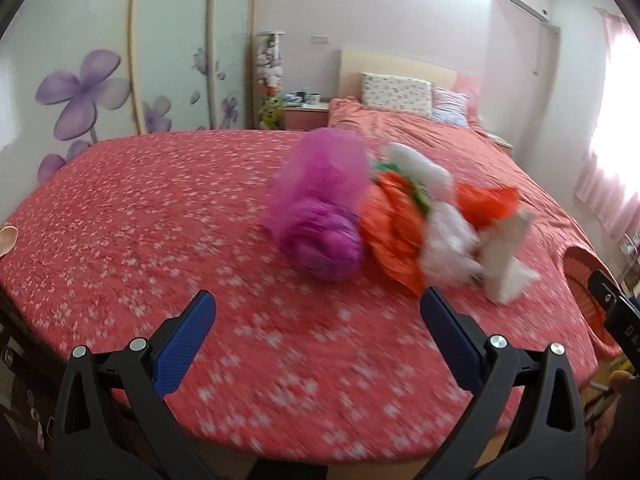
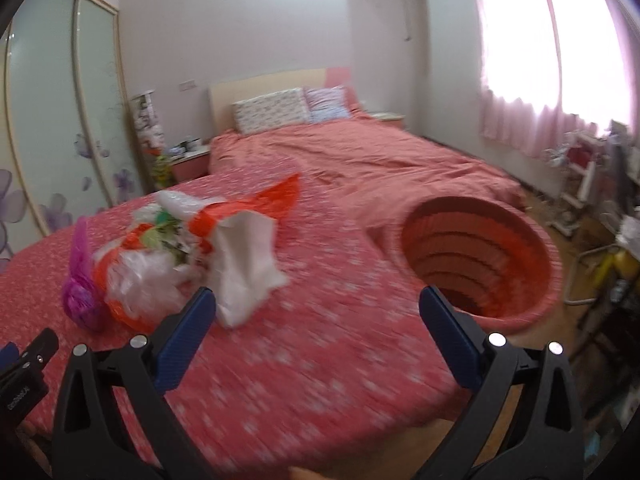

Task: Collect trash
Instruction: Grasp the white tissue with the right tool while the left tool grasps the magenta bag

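My left claw (image 1: 318, 304) and right claw (image 2: 318, 300) both gape wide, empty, above the floral bedspread (image 1: 160, 216). The trash pile (image 2: 180, 248) lies just ahead-left of my right claw, the red basket (image 2: 480, 252) ahead-right, with nothing between. No writing is legible.

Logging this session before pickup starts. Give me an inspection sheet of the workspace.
Surface: bed under a red flowered cover; blurred near the camera.
Job's things: purple bag, orange bag, clear plastic and white paper lie bunched together on the cover. Red bin stands open beside the bed.
Clutter: pillows at the headboard; nightstand with small items, too small to tell.
Grippers: left gripper and right gripper both open, holding nothing, short of the pile.
Cables: nothing seen.
Surroundings: wardrobe with flower print, curtained window, crowded rack under it.
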A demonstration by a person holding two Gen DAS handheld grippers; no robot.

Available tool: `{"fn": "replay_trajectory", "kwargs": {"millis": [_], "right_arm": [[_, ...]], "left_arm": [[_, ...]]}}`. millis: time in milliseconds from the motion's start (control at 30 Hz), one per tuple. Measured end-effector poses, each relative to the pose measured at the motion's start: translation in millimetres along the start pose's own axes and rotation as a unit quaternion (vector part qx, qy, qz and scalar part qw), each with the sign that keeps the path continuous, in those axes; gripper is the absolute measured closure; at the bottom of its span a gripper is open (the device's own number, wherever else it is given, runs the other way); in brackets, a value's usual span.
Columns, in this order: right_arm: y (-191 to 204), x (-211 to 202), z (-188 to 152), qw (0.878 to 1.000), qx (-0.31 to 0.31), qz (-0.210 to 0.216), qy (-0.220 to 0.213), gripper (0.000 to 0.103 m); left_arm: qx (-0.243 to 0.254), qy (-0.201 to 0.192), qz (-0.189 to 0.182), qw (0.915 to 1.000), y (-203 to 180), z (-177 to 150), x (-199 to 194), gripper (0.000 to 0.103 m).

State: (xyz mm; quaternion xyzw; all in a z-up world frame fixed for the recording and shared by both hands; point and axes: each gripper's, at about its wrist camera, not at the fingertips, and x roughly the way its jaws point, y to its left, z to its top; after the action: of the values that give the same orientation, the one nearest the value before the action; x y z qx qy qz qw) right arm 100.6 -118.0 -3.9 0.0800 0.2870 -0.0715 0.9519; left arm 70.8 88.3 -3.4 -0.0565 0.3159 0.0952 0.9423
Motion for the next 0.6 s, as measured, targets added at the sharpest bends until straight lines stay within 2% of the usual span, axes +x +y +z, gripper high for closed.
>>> {"fn": "replay_trajectory", "kwargs": {"millis": [67,233,333,400,467,500,567,600], "right_arm": [[14,21,7,1.0,0.0,0.022,0.017,0.018],[47,64,16,0.997,-0.011,0.055,0.057,0.032],[64,83,15,0.995,-0.027,0.055,0.076,0.038],[69,90,14,0.995,-0.035,0.046,0.087,0.047],[70,98,10,0.993,-0.041,0.045,0.099,0.068],[68,98,9,0.993,-0.037,0.06,0.096,0.073],[63,96,7,0.993,-0.038,0.061,0.093,0.087],[61,93,7,0.994,-0.041,0.056,0.089,0.088]], "left_arm": [[-0.007,0.003,0.002,1.0,10,8,9,0.002],[-0.025,0.003,-0.006,0.9997,26,20,20,0.002],[-0.032,0.005,-0.016,0.9994,30,27,27,0.002],[-0.032,0.008,-0.022,0.9992,30,31,33,0.002],[-0.031,0.014,-0.026,0.9991,27,34,39,0.002],[-0.03,0.015,-0.028,0.999,27,35,42,0.002],[-0.026,0.016,-0.029,0.9991,25,37,48,0.003],[-0.022,0.015,-0.027,0.9993,23,38,51,0.003]]}}
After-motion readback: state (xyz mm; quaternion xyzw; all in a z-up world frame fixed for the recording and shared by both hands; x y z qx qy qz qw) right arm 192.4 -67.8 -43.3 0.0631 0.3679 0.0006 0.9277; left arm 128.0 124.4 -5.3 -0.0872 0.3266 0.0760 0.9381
